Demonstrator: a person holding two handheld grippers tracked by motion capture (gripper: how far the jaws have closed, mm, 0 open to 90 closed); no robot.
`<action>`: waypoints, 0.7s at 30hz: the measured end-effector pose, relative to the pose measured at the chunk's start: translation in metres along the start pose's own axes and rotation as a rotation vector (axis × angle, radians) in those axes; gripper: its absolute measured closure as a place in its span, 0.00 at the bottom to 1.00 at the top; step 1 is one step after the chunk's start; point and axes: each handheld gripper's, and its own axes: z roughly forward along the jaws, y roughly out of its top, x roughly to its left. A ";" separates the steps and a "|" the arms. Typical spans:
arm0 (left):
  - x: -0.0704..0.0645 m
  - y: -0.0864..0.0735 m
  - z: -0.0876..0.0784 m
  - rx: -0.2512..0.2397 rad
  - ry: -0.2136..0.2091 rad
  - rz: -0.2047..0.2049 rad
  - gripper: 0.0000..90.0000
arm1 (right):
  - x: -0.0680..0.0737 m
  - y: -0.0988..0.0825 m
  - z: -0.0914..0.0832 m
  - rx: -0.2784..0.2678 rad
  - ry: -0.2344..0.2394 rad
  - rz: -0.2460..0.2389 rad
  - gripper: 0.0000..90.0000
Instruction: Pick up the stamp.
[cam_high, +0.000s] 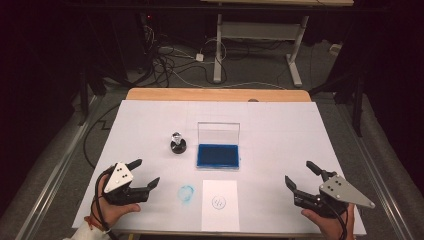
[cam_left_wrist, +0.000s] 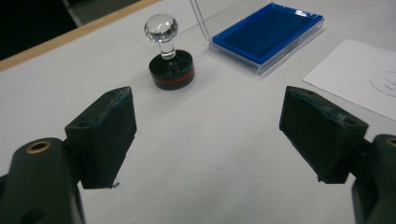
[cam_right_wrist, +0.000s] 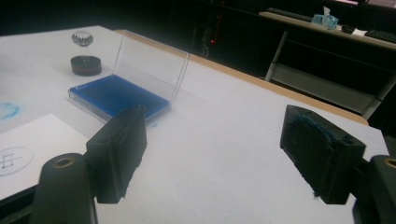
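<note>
With both grippers' fingers spread and empty, the left gripper (cam_high: 144, 176) faces the stamp (cam_left_wrist: 169, 70) standing left of the open ink pad (cam_high: 218, 155) on the worktop — likely the reach-in step — next closing squarely around its knob.

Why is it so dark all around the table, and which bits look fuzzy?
High view: light falls on the white table, the room behind stays dark. Left gripper view: the stamp looks sharp, its clear knob glints, the near black pads are soft. Right gripper view: the far shelves are dim and blurry.

White table (cam_high: 280, 150): stamp (cam_high: 177, 143), ink pad (cam_high: 218, 155), paper (cam_high: 220, 204).
</note>
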 end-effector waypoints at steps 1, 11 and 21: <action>0.002 0.000 0.001 0.001 -0.007 -0.015 0.20 | 0.000 -0.001 0.001 0.003 0.000 -0.006 0.24; 0.005 -0.001 0.006 0.086 -0.023 -0.016 0.21 | 0.005 0.000 0.009 0.035 0.022 -0.038 0.24; 0.013 0.008 0.007 0.142 -0.002 0.010 0.21 | 0.007 -0.004 0.013 0.066 0.038 -0.050 0.24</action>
